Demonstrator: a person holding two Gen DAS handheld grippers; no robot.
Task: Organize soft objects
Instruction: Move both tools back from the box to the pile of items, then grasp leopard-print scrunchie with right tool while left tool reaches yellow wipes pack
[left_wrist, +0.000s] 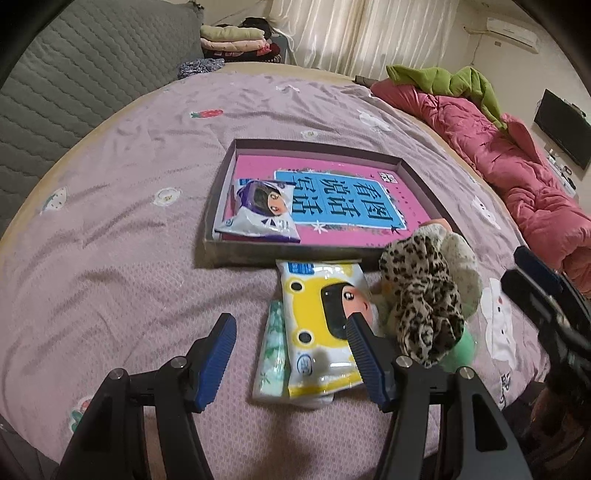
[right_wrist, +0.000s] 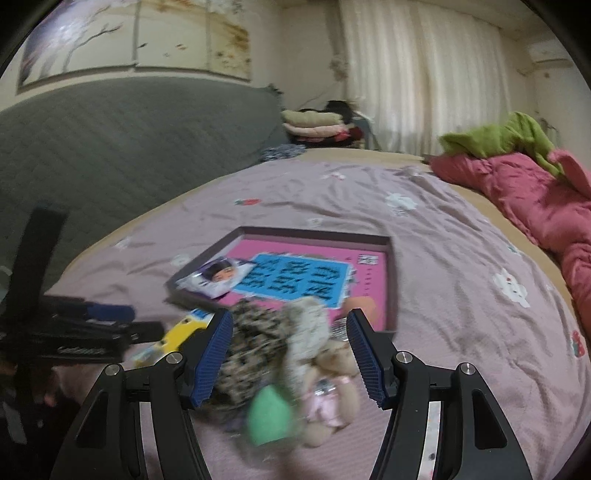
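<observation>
My left gripper (left_wrist: 291, 328) stands open above the bed, over a yellow wipes pack (left_wrist: 317, 325) and a green-patterned tissue pack (left_wrist: 271, 354); its pads press on neither. To their right is a heap: a leopard scrunchie (left_wrist: 424, 295), a white fluffy scrunchie (left_wrist: 463, 266) and a green sponge (left_wrist: 463, 350). My right gripper (right_wrist: 290, 321) is open over that heap, blurred: leopard scrunchie (right_wrist: 255, 343), white scrunchie (right_wrist: 306, 328), green sponge (right_wrist: 269, 413), a small plush bear (right_wrist: 332, 387). A shallow box (left_wrist: 314, 146) holds a pink book (left_wrist: 343, 199) and a purple wipes pack (left_wrist: 262, 210).
The mauve bedsheet (left_wrist: 129, 240) covers the bed. A pink quilt (left_wrist: 517, 166) with a green garment (left_wrist: 443, 81) lies along the right side. A grey quilted headboard (left_wrist: 74, 74) stands at the left, with folded clothes (left_wrist: 232, 40) behind it. The right gripper's fingers (left_wrist: 535, 288) show at the right edge.
</observation>
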